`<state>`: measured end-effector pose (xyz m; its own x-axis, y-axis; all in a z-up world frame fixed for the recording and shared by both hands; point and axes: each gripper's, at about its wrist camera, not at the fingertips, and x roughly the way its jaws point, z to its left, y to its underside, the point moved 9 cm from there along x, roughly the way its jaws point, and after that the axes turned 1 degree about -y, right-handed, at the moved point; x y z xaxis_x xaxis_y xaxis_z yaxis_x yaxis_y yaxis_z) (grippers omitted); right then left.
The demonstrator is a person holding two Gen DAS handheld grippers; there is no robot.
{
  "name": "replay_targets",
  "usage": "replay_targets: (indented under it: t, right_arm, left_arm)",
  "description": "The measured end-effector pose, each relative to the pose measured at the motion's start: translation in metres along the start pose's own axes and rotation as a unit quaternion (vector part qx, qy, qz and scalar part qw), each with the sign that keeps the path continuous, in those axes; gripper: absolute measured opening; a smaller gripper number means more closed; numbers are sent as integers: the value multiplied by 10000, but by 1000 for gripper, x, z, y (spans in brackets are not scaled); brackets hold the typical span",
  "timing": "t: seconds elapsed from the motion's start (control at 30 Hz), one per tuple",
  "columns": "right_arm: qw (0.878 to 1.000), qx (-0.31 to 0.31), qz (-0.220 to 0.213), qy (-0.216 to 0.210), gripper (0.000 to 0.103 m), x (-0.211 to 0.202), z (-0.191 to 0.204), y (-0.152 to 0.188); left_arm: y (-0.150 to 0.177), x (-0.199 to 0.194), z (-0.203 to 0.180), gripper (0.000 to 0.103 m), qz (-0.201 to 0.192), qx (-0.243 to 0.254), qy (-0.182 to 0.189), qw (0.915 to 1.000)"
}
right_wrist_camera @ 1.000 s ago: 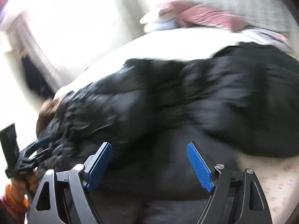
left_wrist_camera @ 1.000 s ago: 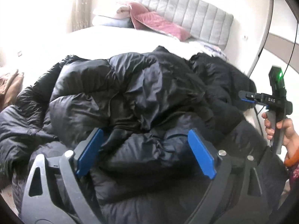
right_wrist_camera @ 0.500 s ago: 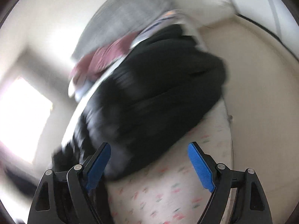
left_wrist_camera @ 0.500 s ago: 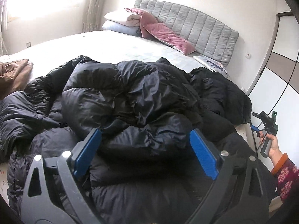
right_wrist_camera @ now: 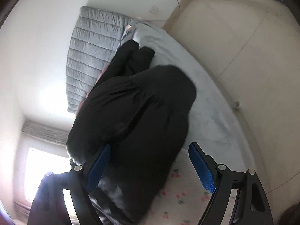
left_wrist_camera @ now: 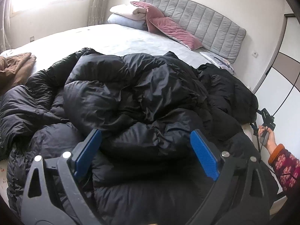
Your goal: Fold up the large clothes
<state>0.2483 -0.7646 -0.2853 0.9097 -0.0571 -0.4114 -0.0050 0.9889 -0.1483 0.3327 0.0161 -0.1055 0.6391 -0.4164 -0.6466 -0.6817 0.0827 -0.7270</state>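
Black puffer coat (left_wrist_camera: 131, 97) looks soft, bulky, slippery, best pinched at its hem; left gripper (left_wrist_camera: 146, 153) and right gripper (right_wrist_camera: 150, 165) both gape empty.

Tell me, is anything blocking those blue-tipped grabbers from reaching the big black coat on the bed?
Nothing visible does. The black puffer coat lies heaped right in front of the left gripper, whose jaws stand open. The right gripper, jaws also open, faces the coat's end with only bare mattress beside it.

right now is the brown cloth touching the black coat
Apart. The left wrist view shows the brown cloth at the bed's far left edge, with a strip of pale sheet showing between it and the nearest fold of the black coat.
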Motion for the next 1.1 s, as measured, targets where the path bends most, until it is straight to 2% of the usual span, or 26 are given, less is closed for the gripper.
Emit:
replay_targets:
  t: [0.03, 0.1, 0.13, 0.17, 0.23, 0.33, 0.43, 0.5, 0.57, 0.73, 0.8, 0.87, 0.93, 0.97, 1.0, 1.07, 1.1]
  right_arm:
    - [9999, 97, 43, -64, 81, 5, 0, 0]
    - [9995, 151, 32, -266, 60, 10, 4, -3]
    - [9992, 135, 32, -380, 39, 10, 8, -4]
    - [9990, 105, 24, -435, 25, 9, 14, -4]
    - [9990, -109, 19, -423, 13, 4, 26, -5]
    - [9979, -613, -46, -224, 8, -10, 50, -5]
    - [9914, -1216, -166, -463, 7, -37, 104, -2]
    - [9846, -1633, -175, -607, 7, -52, 143, 5]
    - [9711, -2274, -149, -710, 7, -67, 194, 21]
    - [9187, -3800, 44, -1073, 6, -95, 324, 96]
    - [8913, -4386, 173, -1135, 6, -101, 371, 143]
    - [8564, -5016, 336, -1173, 6, -104, 414, 202]
    - [8290, -5453, 487, -1147, 6, -102, 437, 252]
    - [8078, -5754, 613, -1122, 6, -99, 451, 290]
    - [7964, -5908, 687, -1096, 6, -98, 456, 314]
    - [7592, -6367, 911, -1000, 7, -88, 466, 383]
    - [7477, -6490, 1004, -988, 7, -84, 466, 406]
  left_arm:
    - [1, 0, 1, 96, 13, 1, -25, 10000]
    - [1, -1, 5, 96, 37, -12, -79, 10000]
    - [1, -1, 6, 96, 30, -34, -92, 9999]
    - [1, -3, 8, 96, 17, -53, -94, 9999]
    - [0, -7, 12, 96, -35, -86, -86, 9999]
    - [-3, -12, 19, 96, -64, -135, -61, 9999]
    - [-7, -15, 26, 96, -57, -135, -87, 9999]
    - [-10, -18, 31, 96, -75, -162, -147, 9997]
    - [-13, -20, 35, 96, -89, -237, -148, 9996]
    - [-22, -28, 39, 96, -93, -389, 48, 9992]
    - [-26, -32, 39, 96, -86, -365, 60, 9993]
    - [-31, -36, 41, 96, -115, -347, 40, 9993]
    - [-36, -42, 44, 96, -156, -372, 53, 9992]
    - [-38, -44, 46, 96, -178, -393, 66, 9990]
    - [-41, -47, 48, 96, -213, -426, 80, 9988]
    - [-43, -52, 53, 96, -260, -479, 89, 9985]
    - [-44, -54, 56, 96, -289, -515, 92, 9982]
